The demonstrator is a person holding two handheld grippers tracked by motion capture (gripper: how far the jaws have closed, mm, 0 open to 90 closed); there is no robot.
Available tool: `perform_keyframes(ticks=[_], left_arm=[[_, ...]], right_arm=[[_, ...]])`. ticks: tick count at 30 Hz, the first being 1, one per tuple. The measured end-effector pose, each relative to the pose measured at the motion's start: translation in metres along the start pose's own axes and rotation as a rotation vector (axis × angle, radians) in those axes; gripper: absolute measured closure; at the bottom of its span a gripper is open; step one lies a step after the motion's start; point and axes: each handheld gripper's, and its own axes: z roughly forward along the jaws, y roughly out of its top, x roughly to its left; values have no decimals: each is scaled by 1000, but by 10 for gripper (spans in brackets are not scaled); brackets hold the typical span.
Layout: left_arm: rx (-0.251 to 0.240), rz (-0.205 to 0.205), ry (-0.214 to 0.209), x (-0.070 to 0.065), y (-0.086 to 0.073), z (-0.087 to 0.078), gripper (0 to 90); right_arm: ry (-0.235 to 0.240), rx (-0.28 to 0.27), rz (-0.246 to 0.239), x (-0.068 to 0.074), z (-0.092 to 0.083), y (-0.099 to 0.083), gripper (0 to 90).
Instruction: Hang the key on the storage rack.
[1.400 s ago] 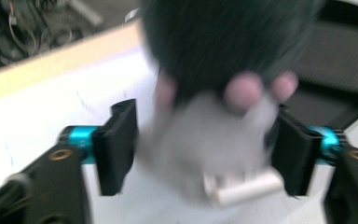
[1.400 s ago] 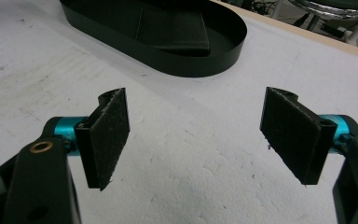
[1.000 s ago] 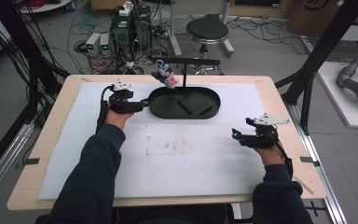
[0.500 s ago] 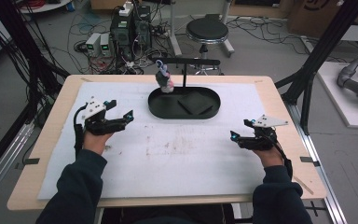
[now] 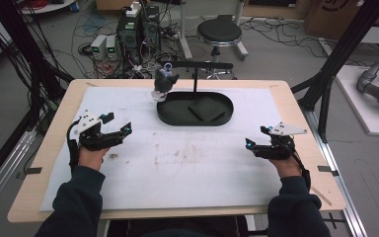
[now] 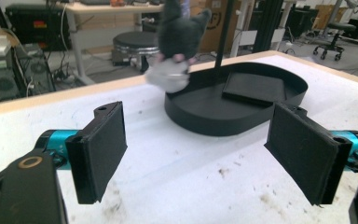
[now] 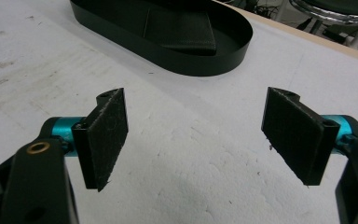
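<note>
1. Messy lab floor behind, cables and a round stool (image 5: 219,33) at the far side. From the high view, the wooden table (image 5: 49,163) carries a white foam mat (image 5: 187,168), scuffed and smudged in the middle. Far centre sits a black oval tray (image 5: 177,121) with a thin post (image 5: 195,81) and a crossbar. The grey plush toy (image 5: 164,81) hangs from the crossbar's left end, just over the tray's left rim. My left gripper (image 5: 127,129) rests near left and my right gripper (image 5: 249,143) near right, both well apart from the toy.

2. Left gripper view: the left gripper (image 6: 214,154) has just been opening its jaws. They stand wide apart with nothing between them, just bare mat. The toy (image 6: 175,42) is blurry here, soft and fuzzy with a pale rounded underside. The tray (image 6: 223,123) looks like smooth matte plastic with a low wall, and a flat square pad (image 6: 256,86) lies inside it.

3. Right gripper view: the right gripper (image 7: 205,140) is spread wide too and empty. Its pads look like rough black foam, and the tray (image 7: 177,60) is ahead of them.

4. My read: the toy's hung and I've let go, so that step looks finished. If I go back for it, I'll need a gentle pinch on the soft body, because it'll swing.
</note>
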Motion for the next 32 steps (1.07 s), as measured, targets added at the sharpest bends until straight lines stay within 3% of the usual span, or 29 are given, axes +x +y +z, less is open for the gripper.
perform_keyframes(ticks=[5,21,32], left_arm=[[9,-14,-4,2,-3,0,197],[38,-23,-22,2,-7,4,198],[58,-7,-30,1,-9,7,198]], right_arm=[[-10,-5,-15,2,-1,1,228],[-24,2,5,-2,1,-2,216],[-24,13,5,-3,4,-3,216]])
